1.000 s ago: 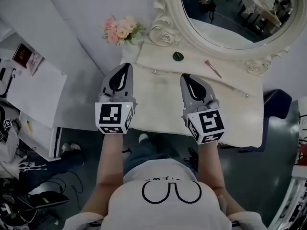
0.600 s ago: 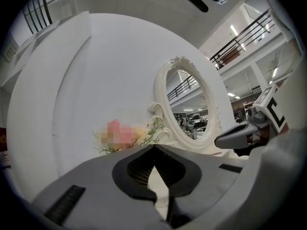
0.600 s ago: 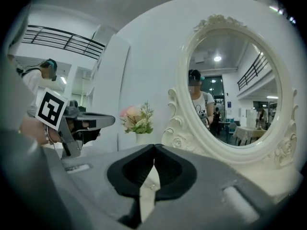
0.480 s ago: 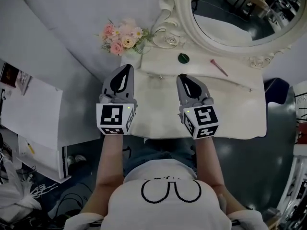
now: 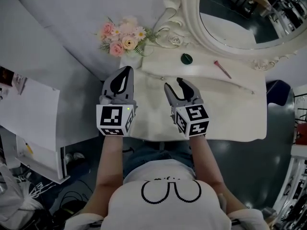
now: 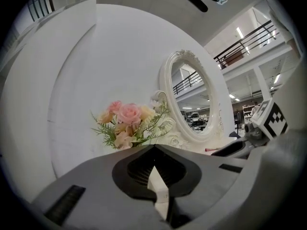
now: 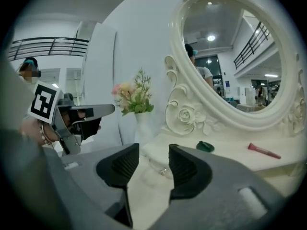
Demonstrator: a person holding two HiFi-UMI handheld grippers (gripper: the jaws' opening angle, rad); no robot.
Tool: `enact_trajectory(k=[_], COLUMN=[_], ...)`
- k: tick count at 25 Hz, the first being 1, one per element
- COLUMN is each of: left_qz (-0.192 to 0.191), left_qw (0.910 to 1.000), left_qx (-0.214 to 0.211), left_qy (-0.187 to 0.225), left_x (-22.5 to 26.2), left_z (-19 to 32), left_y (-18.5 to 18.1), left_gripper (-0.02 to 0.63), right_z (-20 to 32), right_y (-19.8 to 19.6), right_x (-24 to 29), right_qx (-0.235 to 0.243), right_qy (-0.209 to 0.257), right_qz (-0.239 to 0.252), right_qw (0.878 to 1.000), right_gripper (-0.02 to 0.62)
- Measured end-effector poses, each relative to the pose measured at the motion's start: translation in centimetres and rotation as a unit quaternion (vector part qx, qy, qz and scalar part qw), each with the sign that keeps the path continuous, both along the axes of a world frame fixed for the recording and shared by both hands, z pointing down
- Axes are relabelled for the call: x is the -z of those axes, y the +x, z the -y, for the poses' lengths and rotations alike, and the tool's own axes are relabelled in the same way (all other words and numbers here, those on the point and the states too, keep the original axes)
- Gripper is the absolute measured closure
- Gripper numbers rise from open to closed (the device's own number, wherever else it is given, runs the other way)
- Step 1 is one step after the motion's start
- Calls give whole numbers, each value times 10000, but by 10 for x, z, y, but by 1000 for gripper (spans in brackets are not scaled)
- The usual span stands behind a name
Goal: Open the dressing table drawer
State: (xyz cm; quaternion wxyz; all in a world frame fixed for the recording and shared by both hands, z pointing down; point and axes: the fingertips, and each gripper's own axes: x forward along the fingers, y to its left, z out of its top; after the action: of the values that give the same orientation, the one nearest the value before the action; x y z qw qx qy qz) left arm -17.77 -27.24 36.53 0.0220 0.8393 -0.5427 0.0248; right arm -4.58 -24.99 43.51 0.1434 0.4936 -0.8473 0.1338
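Right hand-held gripper (image 5: 173, 84), jaws opening and empty, hangs over the tabletop (image 5: 225, 119), nearer the drawer knob (image 5: 163, 79) than the closed left hand-held gripper (image 5: 124, 72). The left gripper view faces flowers (image 6: 127, 123). The right gripper view shows the knob dead ahead, apparently untouched, with the drawer (image 5: 207, 85) running crosswise.

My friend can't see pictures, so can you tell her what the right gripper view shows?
The right gripper is opening its grey jaws with nothing held, and a small drawer knob shows through the gap, on a white dressing table. Behind stand a big oval mirror with a carved frame and a vase of pink flowers.
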Motion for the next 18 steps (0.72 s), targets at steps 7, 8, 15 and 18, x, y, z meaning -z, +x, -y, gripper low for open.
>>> enact_trajectory(k=[7,8,15,18], left_qz=[75,92,122,98], left_qw=[9993,9991,9979,9977], left_qx=[77,74,108,147], left_qy=[-356,-402,-623,-655], left_x=[-35,-40,-62,-66], left_z=[7,8,12,14], left_y=[-5,-4,-10,-13], left_gripper=[607,607,607,607], right_z=[12,17,48,56], right_y=[-13,-15,-17,-17], right_x=[-80,-90,-127,-136], right_qx=[-160,-184,-634,-780], right_qy=[-888,-971,-1289,-1385], right_qz=[-39,-63,-268,-342], right_qw=[9959,9951,9893,9867], right_gripper=[443,452,486,485])
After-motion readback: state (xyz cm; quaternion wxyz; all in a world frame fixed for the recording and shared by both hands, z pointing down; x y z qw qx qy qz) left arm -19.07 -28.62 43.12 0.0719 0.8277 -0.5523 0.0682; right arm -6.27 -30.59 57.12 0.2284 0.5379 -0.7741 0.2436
